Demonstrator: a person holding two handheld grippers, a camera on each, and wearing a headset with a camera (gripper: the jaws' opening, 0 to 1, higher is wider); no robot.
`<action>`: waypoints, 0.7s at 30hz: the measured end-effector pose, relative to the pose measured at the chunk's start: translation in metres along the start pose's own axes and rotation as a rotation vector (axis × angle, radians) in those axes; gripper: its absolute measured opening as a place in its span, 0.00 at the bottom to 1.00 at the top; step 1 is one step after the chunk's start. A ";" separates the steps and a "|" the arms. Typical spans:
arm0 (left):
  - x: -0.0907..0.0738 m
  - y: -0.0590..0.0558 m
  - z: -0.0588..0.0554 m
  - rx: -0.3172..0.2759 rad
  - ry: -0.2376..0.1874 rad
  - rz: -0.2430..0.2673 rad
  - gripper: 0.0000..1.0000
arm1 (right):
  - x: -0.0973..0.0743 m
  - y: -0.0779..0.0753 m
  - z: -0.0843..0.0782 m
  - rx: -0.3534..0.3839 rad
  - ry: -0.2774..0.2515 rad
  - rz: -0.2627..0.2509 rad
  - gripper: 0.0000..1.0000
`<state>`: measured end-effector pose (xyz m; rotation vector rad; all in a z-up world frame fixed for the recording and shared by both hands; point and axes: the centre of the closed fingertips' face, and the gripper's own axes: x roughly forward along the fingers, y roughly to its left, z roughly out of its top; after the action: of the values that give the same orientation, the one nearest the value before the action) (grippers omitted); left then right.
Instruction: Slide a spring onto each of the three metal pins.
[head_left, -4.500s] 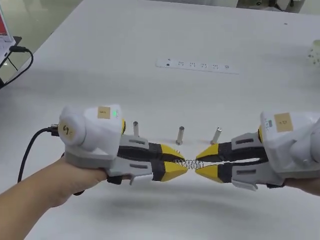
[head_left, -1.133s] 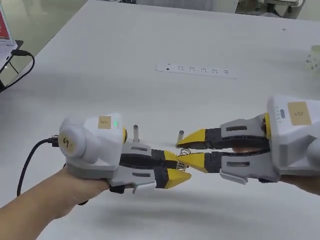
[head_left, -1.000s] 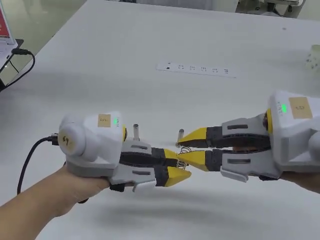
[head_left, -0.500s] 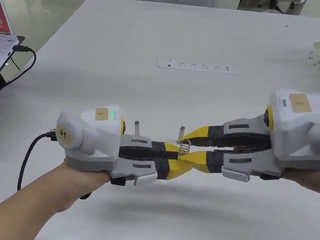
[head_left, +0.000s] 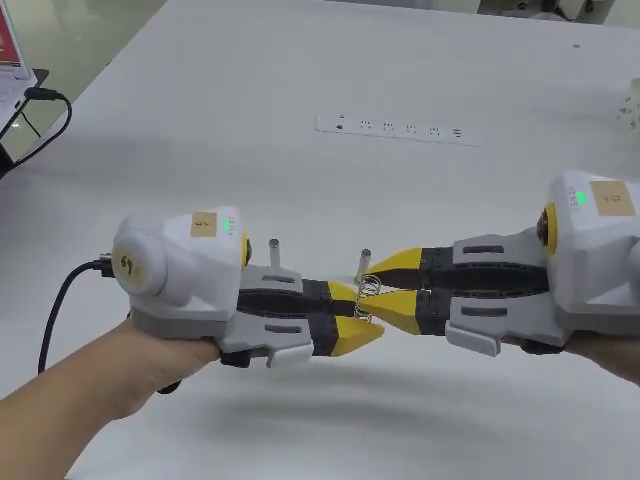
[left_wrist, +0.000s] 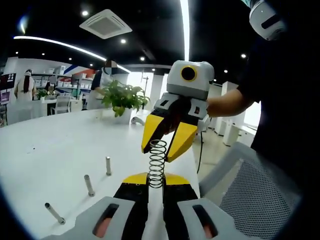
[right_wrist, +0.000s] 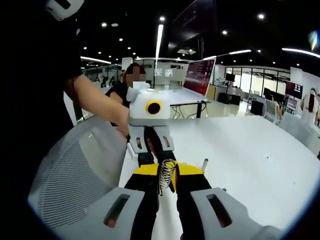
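Note:
A small metal spring (head_left: 370, 289) stands between the two yellow-tipped grippers, which meet tip to tip above the white table (head_left: 220, 130). My left gripper (head_left: 362, 320) is shut on the spring's lower end (left_wrist: 156, 172). My right gripper (head_left: 368, 296) comes in from the right and grips the other end (right_wrist: 166, 175). In the left gripper view, my own jaws (left_wrist: 156, 180) hold the coil upright, and the right gripper (left_wrist: 157, 154) pinches its top. Two bare pins (head_left: 274, 250) (head_left: 365, 261) stand just behind the tips. All three pins (left_wrist: 108, 165) (left_wrist: 89, 185) (left_wrist: 54, 213) appear in the left gripper view.
A white power strip (head_left: 398, 129) lies farther back on the table. A black cable (head_left: 52, 312) trails from the left gripper toward the near left edge. A potted plant (left_wrist: 122, 97) and a mesh chair (left_wrist: 250, 195) stand beyond the table.
The right gripper has moved left until its tips overlap the left gripper's. The spring, earlier stretched level between them, now stands short and upright. The left gripper has barely moved.

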<state>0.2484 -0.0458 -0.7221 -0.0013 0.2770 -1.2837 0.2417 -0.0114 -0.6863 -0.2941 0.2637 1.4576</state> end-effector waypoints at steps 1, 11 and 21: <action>0.000 0.000 0.000 0.003 0.003 0.000 0.02 | 0.000 0.000 0.000 -0.003 0.000 -0.001 0.10; -0.001 0.002 0.000 -0.002 0.014 0.009 0.03 | 0.001 0.001 0.002 0.045 -0.029 0.002 0.08; -0.005 0.008 -0.006 -0.021 0.050 0.046 0.13 | 0.001 -0.001 0.005 0.036 -0.038 -0.016 0.08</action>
<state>0.2534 -0.0383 -0.7282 0.0193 0.3314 -1.2361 0.2426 -0.0082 -0.6817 -0.2388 0.2556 1.4400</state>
